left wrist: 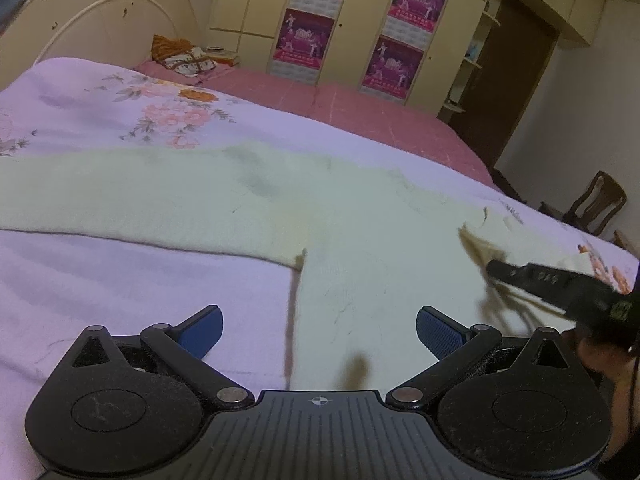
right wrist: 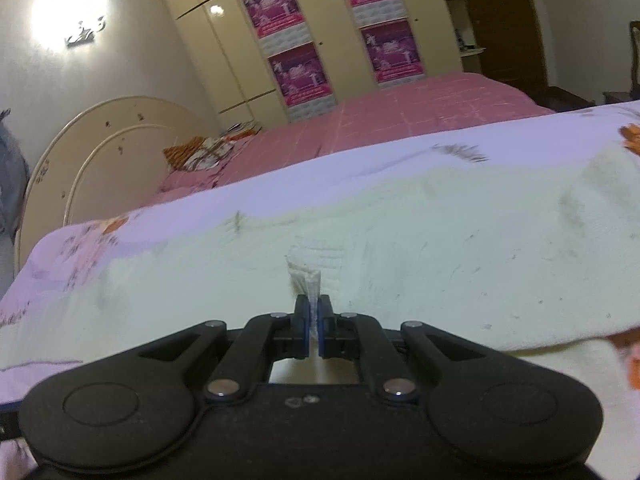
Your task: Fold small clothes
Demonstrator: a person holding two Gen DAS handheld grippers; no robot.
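Note:
A pale cream knitted garment lies spread flat on the lilac floral bedspread, one sleeve reaching left. My left gripper is open and empty, hovering just above the garment's lower body edge. My right gripper is shut on a pinched fold of the cream garment and lifts that bit of cloth slightly. It also shows in the left wrist view at the right, gripping the garment's raised corner.
A pink checked sheet covers the far half of the bed. A patterned pillow lies by the cream headboard. A wardrobe with magenta posters stands behind. A wooden chair stands at the right.

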